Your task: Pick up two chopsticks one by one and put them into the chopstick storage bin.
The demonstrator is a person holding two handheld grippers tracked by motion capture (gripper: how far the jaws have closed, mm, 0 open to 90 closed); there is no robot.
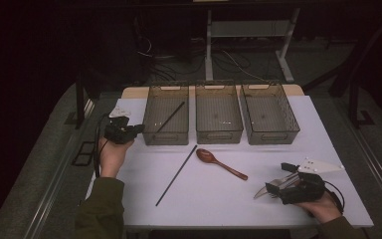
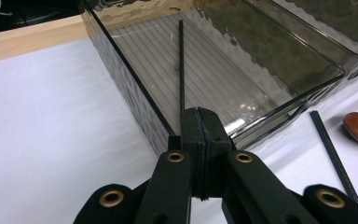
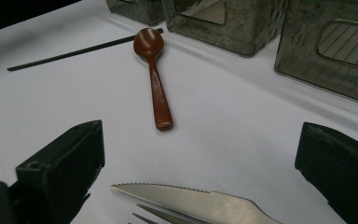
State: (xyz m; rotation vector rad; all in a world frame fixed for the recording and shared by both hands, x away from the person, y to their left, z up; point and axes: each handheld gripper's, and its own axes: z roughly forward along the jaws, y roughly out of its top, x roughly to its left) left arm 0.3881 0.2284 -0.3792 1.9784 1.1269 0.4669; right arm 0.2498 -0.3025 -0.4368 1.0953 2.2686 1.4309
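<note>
Looks like cutlery sorting. Your left gripper [image 1: 124, 132] sits by the left bin [image 1: 151, 134], jaws pressed together on nothing, with one chopstick [image 1: 169, 118] inside the bin. The second chopstick [image 1: 176, 175] and the spoon [image 1: 221, 163] lie on the table [image 1: 219, 204]. Your right gripper [image 1: 284, 183] has jaws spread wide around a knife [image 3: 200, 200]; a fork [image 3: 142, 215] peeks beside it, cut off. Next, I'd judge: close squarely on the knife. Which bin takes it is unclear.
</note>
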